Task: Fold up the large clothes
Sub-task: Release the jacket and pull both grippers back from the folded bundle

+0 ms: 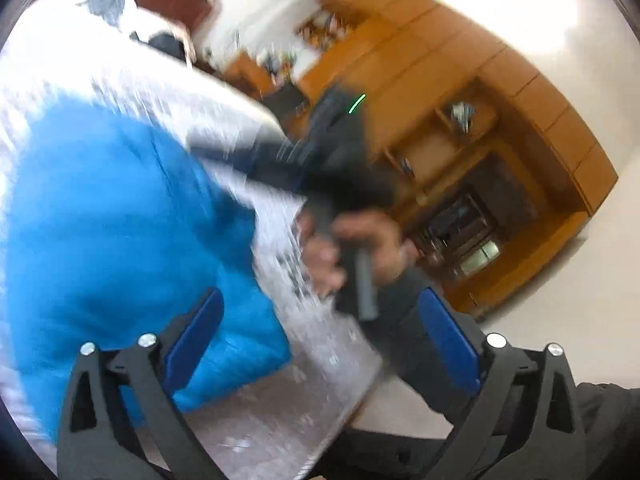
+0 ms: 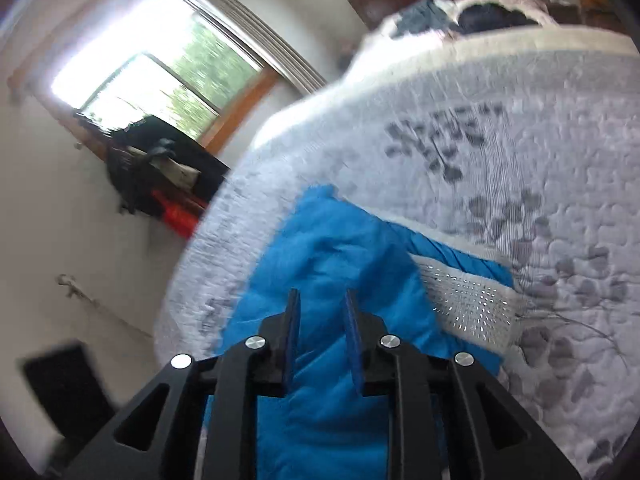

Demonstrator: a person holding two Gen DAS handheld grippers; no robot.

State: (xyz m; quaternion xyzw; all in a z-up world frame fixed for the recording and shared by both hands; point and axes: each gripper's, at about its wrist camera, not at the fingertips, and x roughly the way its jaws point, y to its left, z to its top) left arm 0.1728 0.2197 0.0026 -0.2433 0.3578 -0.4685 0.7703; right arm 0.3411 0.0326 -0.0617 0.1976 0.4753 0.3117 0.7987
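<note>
A bright blue padded garment (image 2: 340, 264) lies on a bed covered by a white quilted bedspread with a grey leaf print (image 2: 520, 152). In the right wrist view the garment runs from under the camera up toward the middle of the bed, and a white knitted piece dotted with small shiny studs (image 2: 468, 300) rests against its right side, partly over the blue fabric.

The right gripper (image 2: 322, 312) sits low over the blue garment with its 2 blue-padded fingers (image 2: 294, 320) set narrow, a slim gap between them showing blue cloth behind. Whether any fabric is pinched in that gap cannot be told.

In the left wrist view, which is strongly blurred, the left gripper (image 1: 320, 312) has its 2 blue-padded fingers (image 1: 196, 328) spread wide, with nothing between them. The blue garment (image 1: 120, 232) fills the left of that view, on the bedspread (image 1: 180, 92). Ahead of the left fingers a person's hand (image 1: 360, 248) grips the grey handle of the other black gripper body (image 1: 336, 152), which carries a small green light.

Behind stand orange-brown wooden wall cabinets with open shelves (image 1: 480, 120). The right wrist view shows a bright window with a wooden frame (image 2: 160, 72) and dark clothing (image 2: 492, 16) piled at the far end of the bed.
</note>
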